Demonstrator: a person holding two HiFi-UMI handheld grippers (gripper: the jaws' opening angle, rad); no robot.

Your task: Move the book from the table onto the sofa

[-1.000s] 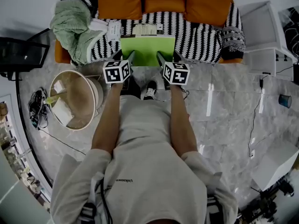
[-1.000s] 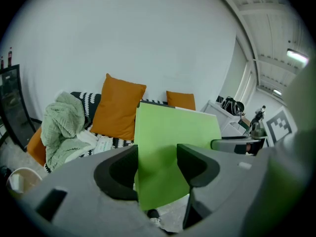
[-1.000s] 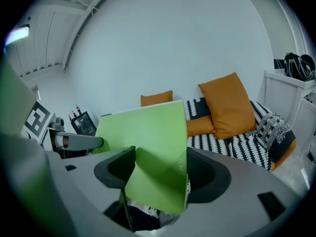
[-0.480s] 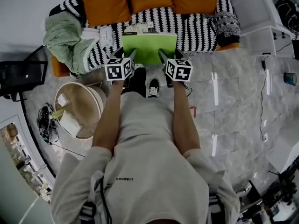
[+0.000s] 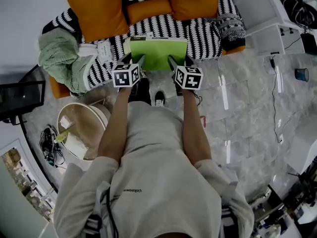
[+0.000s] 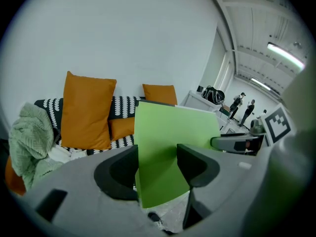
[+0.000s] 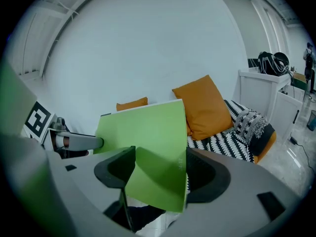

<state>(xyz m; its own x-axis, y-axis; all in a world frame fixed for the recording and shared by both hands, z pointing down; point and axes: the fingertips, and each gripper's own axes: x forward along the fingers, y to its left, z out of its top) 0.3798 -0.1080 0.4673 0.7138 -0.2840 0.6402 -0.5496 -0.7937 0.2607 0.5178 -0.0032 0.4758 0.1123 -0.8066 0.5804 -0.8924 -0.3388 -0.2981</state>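
Note:
A bright green book (image 5: 158,52) hangs flat in the air at the front edge of the sofa (image 5: 198,33), held from both sides. My left gripper (image 5: 140,62) is shut on the book's near left corner (image 6: 160,174). My right gripper (image 5: 172,62) is shut on the book's near right corner (image 7: 155,174). The sofa has a black-and-white patterned cover, two big orange cushions (image 5: 99,9) and a small orange one (image 5: 148,9). In each gripper view the other gripper's jaw reaches the book from the side.
A green blanket (image 5: 62,56) is heaped on the sofa's left end, with white papers (image 5: 101,49) beside it. A round beige table (image 5: 81,130) stands on the left by the person's leg. White cabinets (image 5: 267,19) stand right of the sofa, cables (image 5: 49,143) lie on the marble floor.
The book and both grippers have moved forward over the sofa's front edge. The view has swung, so the sofa sits more to the left and the round table lower.

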